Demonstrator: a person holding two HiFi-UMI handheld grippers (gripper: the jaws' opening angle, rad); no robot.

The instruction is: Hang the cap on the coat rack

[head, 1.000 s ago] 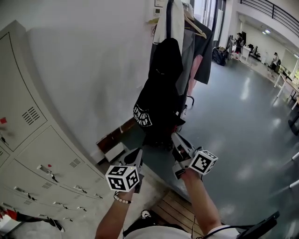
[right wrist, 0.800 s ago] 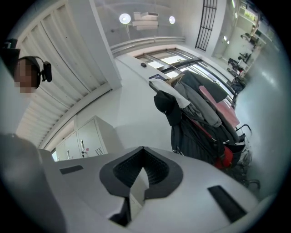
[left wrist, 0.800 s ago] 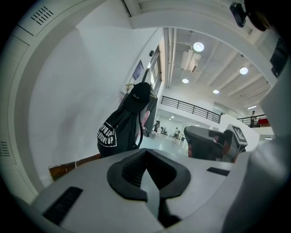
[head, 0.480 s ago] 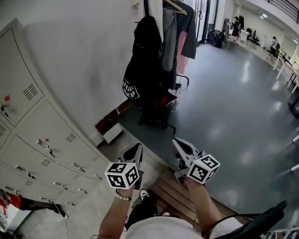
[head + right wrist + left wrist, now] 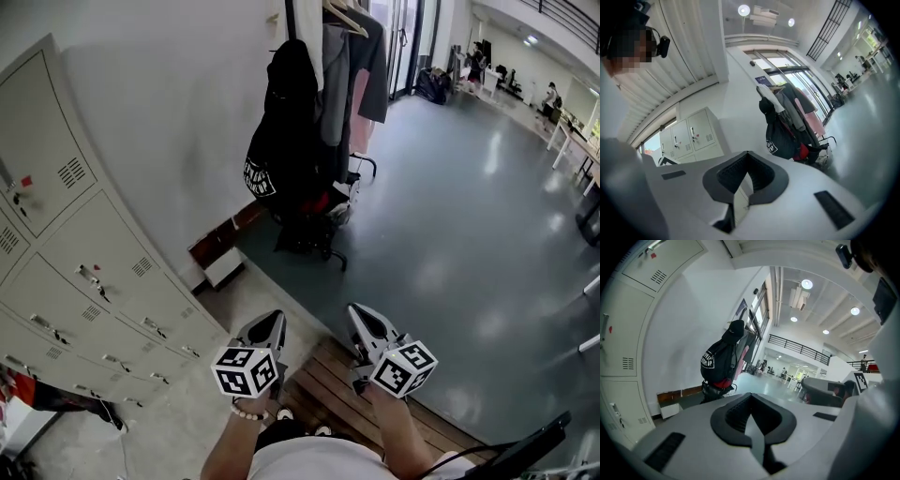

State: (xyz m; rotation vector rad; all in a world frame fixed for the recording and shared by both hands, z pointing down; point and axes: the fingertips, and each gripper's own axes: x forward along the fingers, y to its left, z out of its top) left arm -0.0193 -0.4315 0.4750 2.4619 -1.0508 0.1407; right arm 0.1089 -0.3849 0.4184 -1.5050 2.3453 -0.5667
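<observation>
1. The left gripper (image 5: 267, 326) and the right gripper (image 5: 364, 321) were held low in front of the person, side by side but apart, both pointing toward the coat rack (image 5: 290, 17).
2. In the left gripper view, the left gripper's jaws were closed together with nothing between them.
3. In the right gripper view, the right gripper's jaws were likewise shut and empty.
4. A black rounded item that looked like the cap (image 5: 736, 327) hung at the top of the rack, just above a black bag (image 5: 281, 141) with a white patch; it was well apart from both grippers.
5. Grey and pink garments (image 5: 349, 80) hung on the rack beside the bag.
6. White lockers (image 5: 75, 272) lined the wall on the left.
7. A slatted wooden platform (image 5: 323, 389) lay under the grippers at the edge of the glossy grey floor (image 5: 469, 216).
</observation>
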